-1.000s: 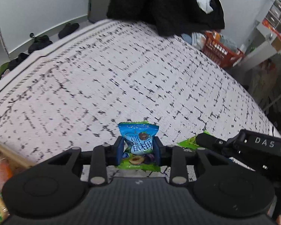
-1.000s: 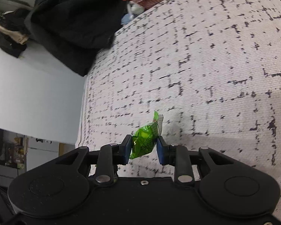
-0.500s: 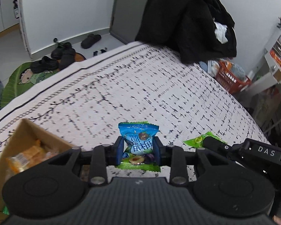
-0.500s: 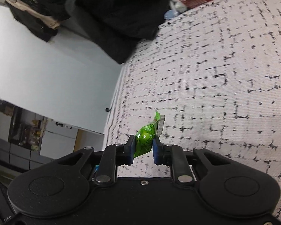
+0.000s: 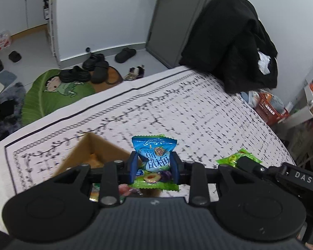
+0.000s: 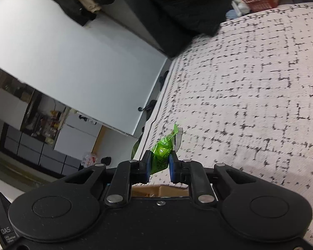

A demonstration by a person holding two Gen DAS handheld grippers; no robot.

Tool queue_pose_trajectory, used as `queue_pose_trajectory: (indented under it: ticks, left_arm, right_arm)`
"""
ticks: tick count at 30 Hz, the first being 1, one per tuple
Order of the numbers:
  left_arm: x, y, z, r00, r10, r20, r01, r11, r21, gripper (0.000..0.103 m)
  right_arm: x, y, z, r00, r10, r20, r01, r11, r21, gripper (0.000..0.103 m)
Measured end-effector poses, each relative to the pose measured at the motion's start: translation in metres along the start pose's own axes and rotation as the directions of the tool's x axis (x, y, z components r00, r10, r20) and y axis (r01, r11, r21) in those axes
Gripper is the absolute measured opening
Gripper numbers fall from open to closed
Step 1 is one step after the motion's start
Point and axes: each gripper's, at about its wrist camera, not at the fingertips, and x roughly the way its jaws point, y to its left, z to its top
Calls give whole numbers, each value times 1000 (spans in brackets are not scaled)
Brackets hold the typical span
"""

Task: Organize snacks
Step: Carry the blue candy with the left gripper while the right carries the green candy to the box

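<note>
- Both views are evenly and fairly brightly lit by soft indoor light; its source is out of sight.
- Shadows are faint: a soft grey patch lies on the bedspread [image 6: 250, 79] near the lower right edge of the right wrist view.
- Motion blur smears the bedspread's black pattern in both views, most along its far edge in the left wrist view.
- The blue snack packet [image 5: 154, 156] and the green candy [image 6: 162, 152] look sharper than what lies behind them.
- Fisheye distortion bends the walls and door, and the picture corners darken.
- No strong glare; only small highlights on the wrappers.
</note>
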Motion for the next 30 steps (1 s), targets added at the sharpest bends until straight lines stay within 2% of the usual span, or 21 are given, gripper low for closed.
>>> queue_pose_trajectory:
  ticks: [13,24,30]
  left_arm:
    - [-32,61,-6,999,47,-6,-47,995,-91,32]
    - [-44,92,-27,997,42,-57,-49,991,-127,32]
    - [-50,107,-33,996,68,-54,-75,985,-152,45]
  right_arm:
    - [14,44,-40,996,23,-84,-34,992,-125,18]
    - [23,72,-73,990,11,-144,-41,978,-204,18]
    - [28,81,-89,984,-10,-175,-33,970,-242,18]
